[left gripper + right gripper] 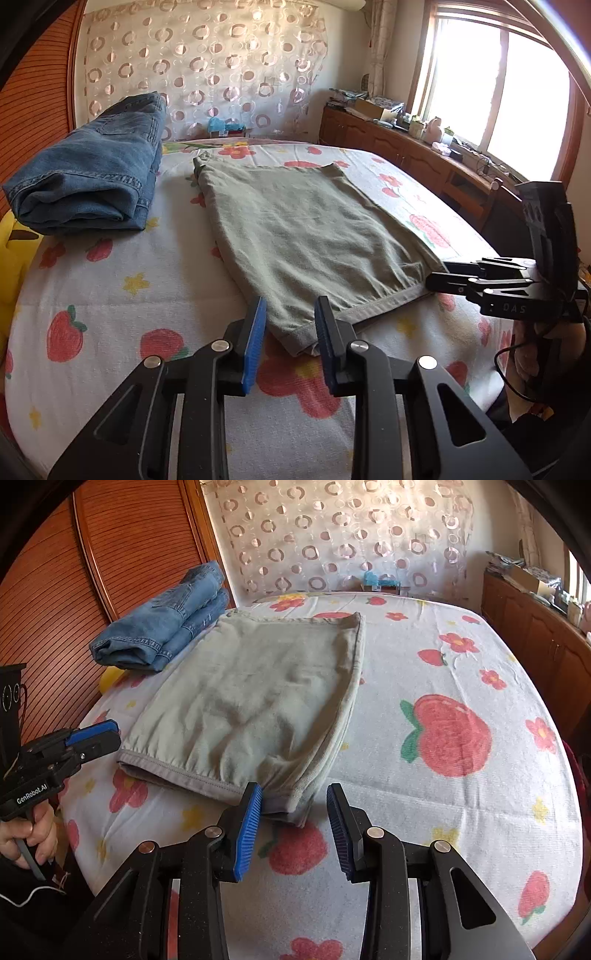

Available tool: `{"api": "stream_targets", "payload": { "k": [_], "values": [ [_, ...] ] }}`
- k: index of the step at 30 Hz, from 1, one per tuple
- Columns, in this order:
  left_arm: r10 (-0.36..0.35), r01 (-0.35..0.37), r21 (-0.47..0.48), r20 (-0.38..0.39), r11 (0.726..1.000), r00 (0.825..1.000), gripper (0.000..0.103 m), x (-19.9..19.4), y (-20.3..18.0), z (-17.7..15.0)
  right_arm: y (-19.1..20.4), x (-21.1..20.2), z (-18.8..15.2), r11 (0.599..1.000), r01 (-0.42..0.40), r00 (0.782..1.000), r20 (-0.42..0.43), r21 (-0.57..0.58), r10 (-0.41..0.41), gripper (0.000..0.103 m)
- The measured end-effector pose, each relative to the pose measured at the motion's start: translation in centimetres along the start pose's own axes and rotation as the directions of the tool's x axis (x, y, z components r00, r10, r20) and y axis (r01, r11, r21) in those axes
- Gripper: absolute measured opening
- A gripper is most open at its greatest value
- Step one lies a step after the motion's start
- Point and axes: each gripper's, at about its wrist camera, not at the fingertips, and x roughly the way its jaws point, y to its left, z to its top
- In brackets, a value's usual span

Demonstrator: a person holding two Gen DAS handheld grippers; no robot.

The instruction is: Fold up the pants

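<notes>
2 garments on flower-print bed sheet (pixel 424 657): 1 folded sage-green cotton pants (pixel 251 701), 1 folded blue denim jeans (pixel 162 627) beside. Pants mid-bed, long axis front-to-back, hem nearest. Left gripper (pixel 290 325) and right gripper (pixel 293 812): fingers spread, pinching nothing.

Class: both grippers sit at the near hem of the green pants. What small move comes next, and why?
Probably ease both grippers forward and close on the near hem of the green pants: the left gripper and right gripper each straddle a hem corner, jaws open.
</notes>
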Motion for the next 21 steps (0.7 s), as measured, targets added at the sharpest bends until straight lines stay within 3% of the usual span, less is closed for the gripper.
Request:
{"api": "stream_targets", "payload": {
  "k": [5,12,13,21],
  "values": [
    [0.009,-0.011,-0.030,-0.055,0.999,0.998,0.029,1.1,0.5,-0.9,0.1,0.3,0.1,1.000,0.008,1.000,0.001,-0.006,-0.008,0.038],
    [0.008,-0.009,-0.024,-0.061,1.000,0.998,0.029,0.9,0.3,-1.5,0.7,0.6,-0.1,0.999,0.018,1.000,0.001,-0.033,-0.018,0.037],
    [0.004,-0.005,-0.029,-0.061,1.000,0.998,0.029,0.9,0.3,-1.5,0.8,0.7,-0.2,0.999,0.020,1.000,0.000,-0.039,-0.020,0.033],
    [-0.018,0.015,-0.059,-0.058,0.998,0.998,0.029,0.7,0.3,-1.9,1.1,0.7,-0.2,0.998,0.004,1.000,-0.003,-0.063,-0.004,0.023]
  ]
}}
